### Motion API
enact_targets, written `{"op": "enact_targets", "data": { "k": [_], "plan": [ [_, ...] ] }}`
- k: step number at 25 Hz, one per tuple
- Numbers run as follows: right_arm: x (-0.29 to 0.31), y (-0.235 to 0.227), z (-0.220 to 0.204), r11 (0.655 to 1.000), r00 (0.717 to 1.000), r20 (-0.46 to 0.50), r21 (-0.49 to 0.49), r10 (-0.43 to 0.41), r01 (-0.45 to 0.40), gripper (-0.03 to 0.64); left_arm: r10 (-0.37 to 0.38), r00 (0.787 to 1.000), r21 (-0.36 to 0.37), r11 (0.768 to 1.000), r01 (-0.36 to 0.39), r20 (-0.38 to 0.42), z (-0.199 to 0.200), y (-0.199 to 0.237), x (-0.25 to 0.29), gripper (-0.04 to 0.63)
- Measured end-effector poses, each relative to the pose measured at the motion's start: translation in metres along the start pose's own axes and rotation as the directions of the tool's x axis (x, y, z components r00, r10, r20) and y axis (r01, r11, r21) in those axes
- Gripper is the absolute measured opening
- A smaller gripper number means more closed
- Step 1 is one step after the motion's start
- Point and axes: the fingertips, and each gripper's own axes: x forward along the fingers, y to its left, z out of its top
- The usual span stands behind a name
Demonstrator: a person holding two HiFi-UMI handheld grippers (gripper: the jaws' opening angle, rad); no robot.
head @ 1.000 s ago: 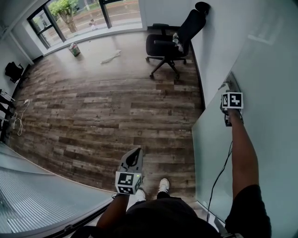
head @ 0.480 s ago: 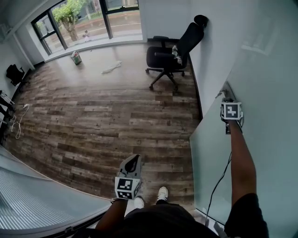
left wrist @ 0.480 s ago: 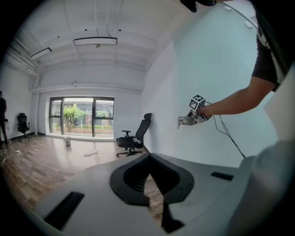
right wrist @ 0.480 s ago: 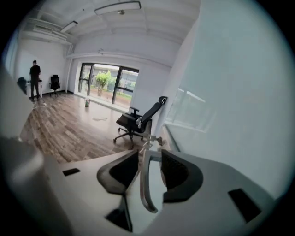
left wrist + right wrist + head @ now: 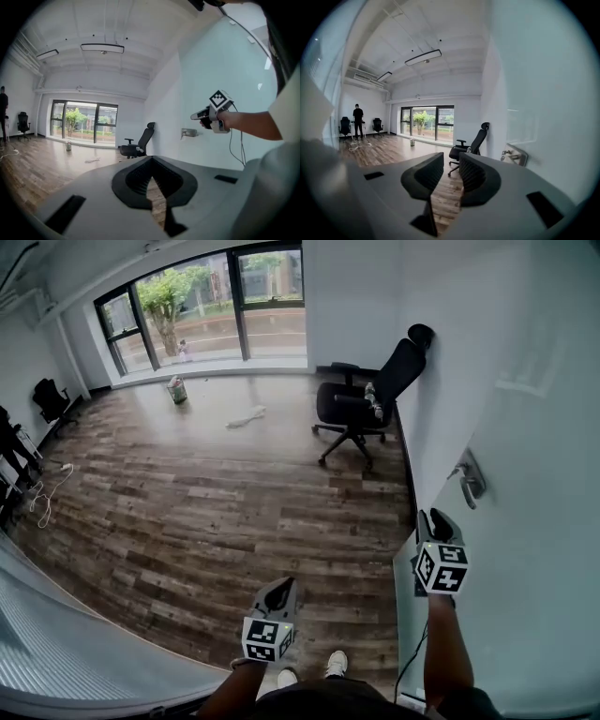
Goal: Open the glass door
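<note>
The right hand-held gripper (image 5: 434, 519) has released the handle (image 5: 469, 480) and drawn back below it, jaws apart, empty, just easing narrower. The glass door (image 5: 534, 549) bearing the handle looks opened. The left hand-held gripper (image 5: 277, 591) is closed and empty.

Frosted, pale-green glass door (image 5: 530, 559) fills the right side, upright and standing open, with its silver lever handle (image 5: 469, 480) near the free edge.

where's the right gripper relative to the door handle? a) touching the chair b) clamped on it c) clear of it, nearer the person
c: the right gripper hangs short of the door handle, not touching it; its jaws, which have just been closing a little, stand apart with nothing between them.
</note>
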Motion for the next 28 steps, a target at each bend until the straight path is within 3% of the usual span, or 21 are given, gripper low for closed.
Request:
{"op": "enact_targets", "data": {
  "k": [2, 5, 10, 14, 20, 28],
  "plan": [
    [-0.034, 0.049, -0.017, 0.998, 0.999, 0.026, 0.051, 0.020, -0.021, 0.066, -0.013, 1.000, 0.002, 1.000, 0.013, 0.022, 0.007, 0.005, -0.019, 0.003],
    [-0.078, 0.115, -0.037, 0.998, 0.997, 0.067, 0.049, 0.045, -0.048, 0.015, -0.032, 0.998, 0.002, 0.999, 0.032, 0.045, 0.009, 0.010, -0.045, 0.003],
    [-0.131, 0.179, -0.062, 0.999, 0.990, 0.132, -0.018, 0.049, -0.047, 0.015, -0.062, 0.996, -0.005, 0.998, 0.062, 0.065, 0.002, 0.016, -0.081, 0.003],
    [-0.161, 0.203, -0.092, 0.999, 0.995, 0.093, 0.020, 0.034, -0.036, 0.015, -0.078, 0.995, 0.005, 0.997, 0.078, 0.059, -0.009, 0.014, -0.109, 0.003],
    [-0.202, 0.225, -0.113, 0.998, 0.996, 0.071, -0.015, 0.056, -0.055, 0.015, -0.062, 0.997, -0.017, 0.998, 0.063, 0.052, -0.025, 0.010, -0.154, 0.003],
    [-0.302, 0.232, -0.161, 0.994, 0.993, 0.060, -0.036, 0.101, -0.099, 0.015, -0.035, 0.998, -0.004, 0.999, 0.035, 0.052, -0.056, -0.051, -0.234, 0.003]
  ]
}}
